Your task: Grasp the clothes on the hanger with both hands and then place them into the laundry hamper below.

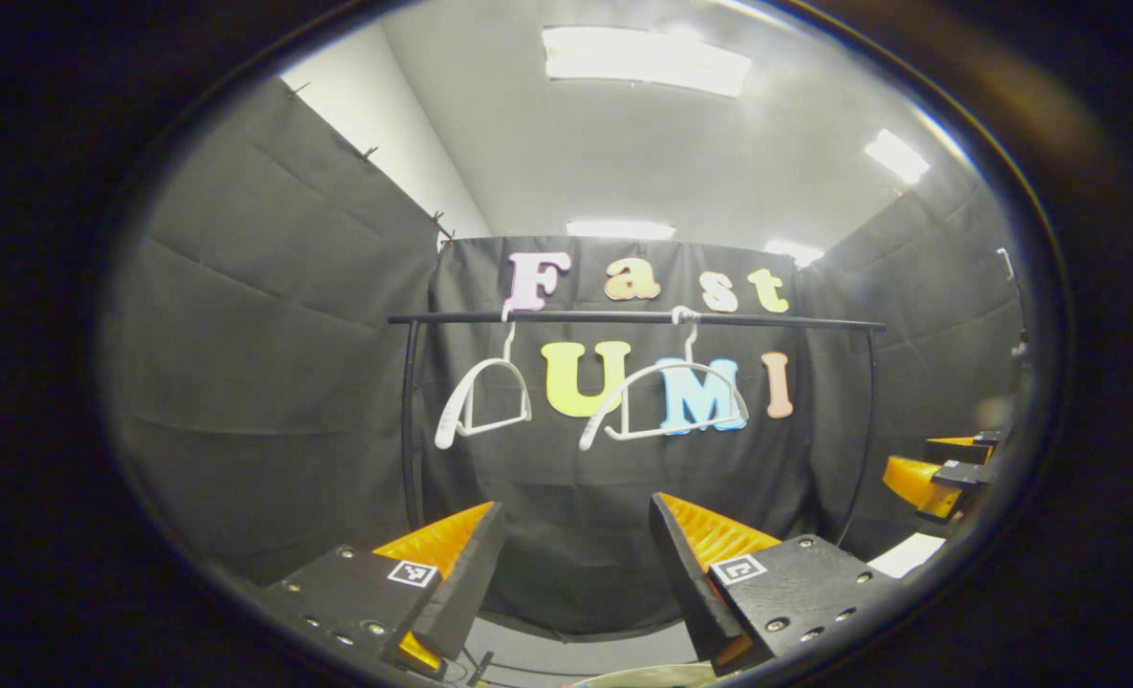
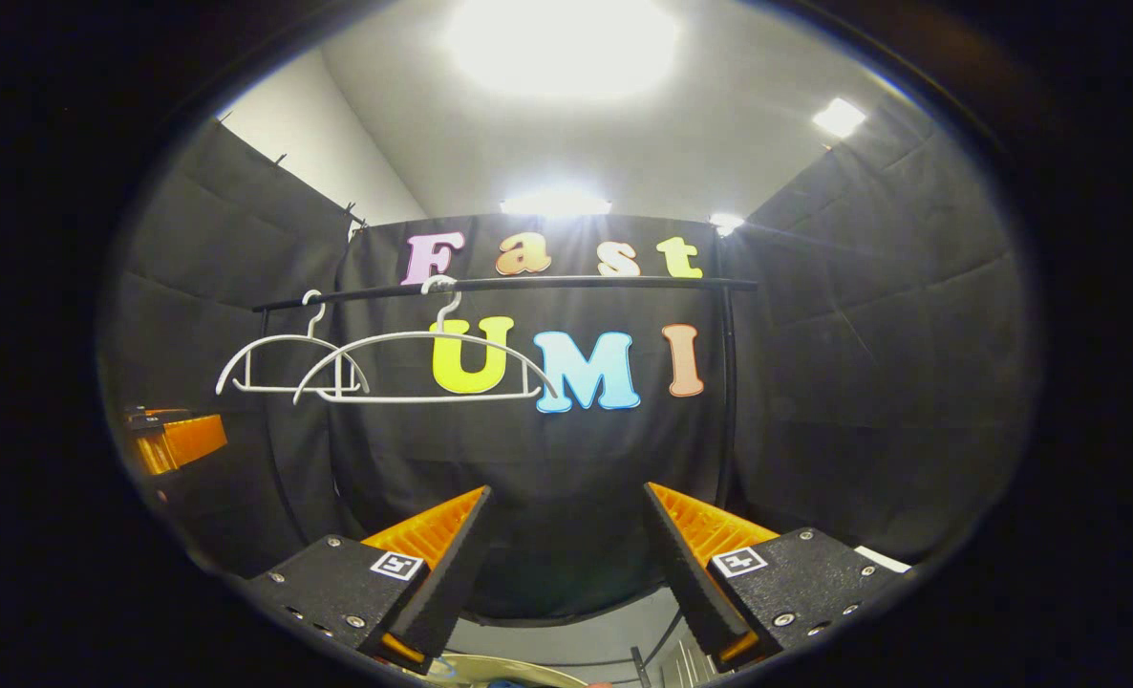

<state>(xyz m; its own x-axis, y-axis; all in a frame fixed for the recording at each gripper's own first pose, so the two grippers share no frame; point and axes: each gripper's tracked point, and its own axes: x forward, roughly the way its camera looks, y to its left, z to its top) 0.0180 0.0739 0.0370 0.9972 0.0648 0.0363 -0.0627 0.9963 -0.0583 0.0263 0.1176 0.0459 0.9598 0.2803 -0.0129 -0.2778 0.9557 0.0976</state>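
Booth walled in black cloth, white ceiling with lit panels; a black rail (image 1: pixel 633 317) spans the back wall and carries two bare white hangers (image 1: pixel 667 406), side by side. Left gripper (image 1: pixel 576 573) and right gripper (image 2: pixel 566 564) both point at the rail, well apart from it, jaws open on nothing. Clothes: cannot tell where; a pale edge (image 1: pixel 643 677) sits below the left jaws, unidentifiable.

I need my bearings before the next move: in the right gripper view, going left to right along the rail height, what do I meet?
The other gripper at the left edge → the smaller white hanger → the larger white hanger → the rail's right upright post. Both hangers hang bare on the black rail.
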